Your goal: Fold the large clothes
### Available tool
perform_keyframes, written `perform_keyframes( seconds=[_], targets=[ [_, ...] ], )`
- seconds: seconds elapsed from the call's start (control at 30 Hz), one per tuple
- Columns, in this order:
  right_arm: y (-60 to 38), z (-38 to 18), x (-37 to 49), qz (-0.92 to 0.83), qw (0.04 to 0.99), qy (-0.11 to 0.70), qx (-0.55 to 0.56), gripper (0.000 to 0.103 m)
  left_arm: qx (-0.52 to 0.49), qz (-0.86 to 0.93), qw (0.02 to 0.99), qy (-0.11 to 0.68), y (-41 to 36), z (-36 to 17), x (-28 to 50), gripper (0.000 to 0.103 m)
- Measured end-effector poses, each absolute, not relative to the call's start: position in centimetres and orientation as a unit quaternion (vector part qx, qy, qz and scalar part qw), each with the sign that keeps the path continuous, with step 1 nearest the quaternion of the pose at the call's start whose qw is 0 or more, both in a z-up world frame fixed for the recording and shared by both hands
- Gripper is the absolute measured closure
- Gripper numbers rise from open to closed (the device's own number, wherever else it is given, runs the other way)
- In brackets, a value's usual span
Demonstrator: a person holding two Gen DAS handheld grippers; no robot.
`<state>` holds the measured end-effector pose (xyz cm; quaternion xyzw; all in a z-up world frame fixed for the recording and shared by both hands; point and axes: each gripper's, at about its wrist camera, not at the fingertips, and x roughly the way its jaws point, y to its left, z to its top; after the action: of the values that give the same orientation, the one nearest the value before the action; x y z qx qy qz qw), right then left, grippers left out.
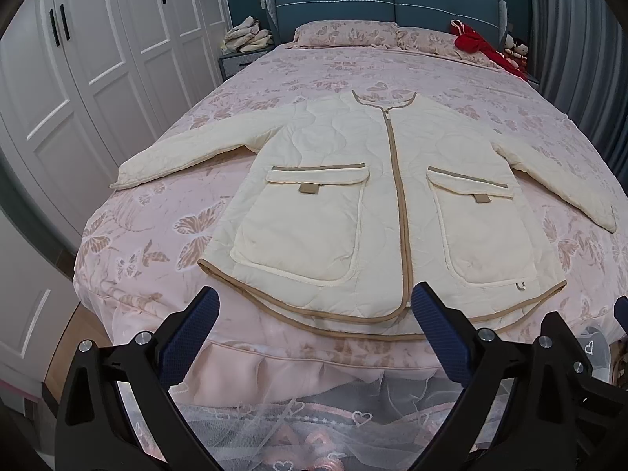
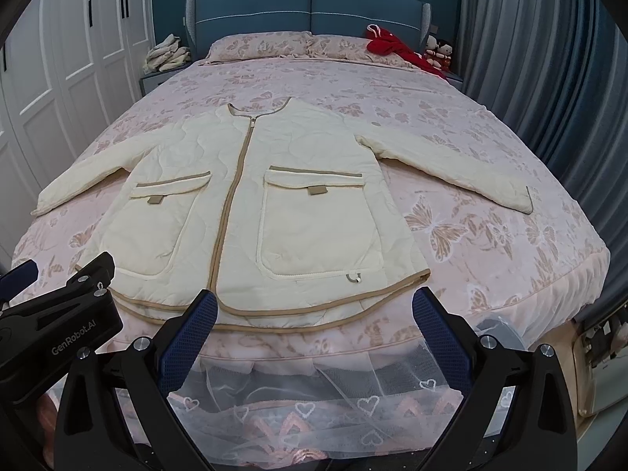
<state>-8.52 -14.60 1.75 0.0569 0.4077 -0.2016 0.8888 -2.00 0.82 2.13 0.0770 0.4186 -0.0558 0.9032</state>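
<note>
We hold the left tool (image 1: 316,300) with its two blue-padded fingers (image 1: 439,329) spread wide and nothing between them; it hangs over the foot of the bed, just short of the jacket's hem. Our right tool (image 2: 314,302) is spread just as wide and equally empty, poised near the same edge a little further to our right. In the right wrist view the black body of the left tool shows at the lower left, beside the jacket's hem corner, though we cannot tell whether it touches the fabric.

Just beyond both tools lies the cream quilted jacket (image 1: 373,196), front side up and flat on the bed, zipped closed along a tan-trimmed centre line. Its hem, edged in the same tan, faces us near the foot of the mattress, and its collar points toward the headboard. Two large flap pockets sit on either side of the zip. Both sleeves reach outward and slightly toward us.

The pink butterfly-print bedspread (image 2: 490,157) covers the bed. Farther off, a red garment (image 2: 392,45) lies by the pillows, under the blue headboard (image 1: 392,0), and white wardrobe doors (image 1: 78,78) stand on our left.
</note>
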Motion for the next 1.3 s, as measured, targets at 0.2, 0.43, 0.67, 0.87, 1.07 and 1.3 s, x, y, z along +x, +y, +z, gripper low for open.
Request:
perform_keyframes(
  seconds=[0.2,0.43,0.67,0.87,1.07,1.3],
  targets=[
    [-14.73,1.76,-8.5,-0.201,0.889,0.408,0.057,0.005,0.075,-0.056,0.903,0.419,0.76,2.27,-2.08,0.007],
    [-14.74,1.79,-8.52,-0.202,0.889,0.407,0.056,0.005,0.077,-0.056,0.903,0.419,0.83,2.05,-1.96,0.007],
    [-14.67,1.8,-8.55,-0.202,0.889,0.407,0.057,0.005,0.077,-0.056,0.903,0.418,0.88,2.07,-1.95,0.007],
    [-14.62,1.76,-8.56,-0.202,0.889,0.407,0.057,0.005,0.077,-0.056,0.903,0.418,0.84,2.09,-1.93,0.007],
    [-14.63,1.77,-8.57,-0.202,0.889,0.406,0.057,0.005,0.077,-0.056,0.904,0.418,0.86,2.09,-1.95,0.007],
    [-14.6,1.76,-8.59,-0.203,0.889,0.406,0.057,0.005,0.077,-0.056,0.904,0.418,0.89,2.07,-1.95,0.008]
  ],
)
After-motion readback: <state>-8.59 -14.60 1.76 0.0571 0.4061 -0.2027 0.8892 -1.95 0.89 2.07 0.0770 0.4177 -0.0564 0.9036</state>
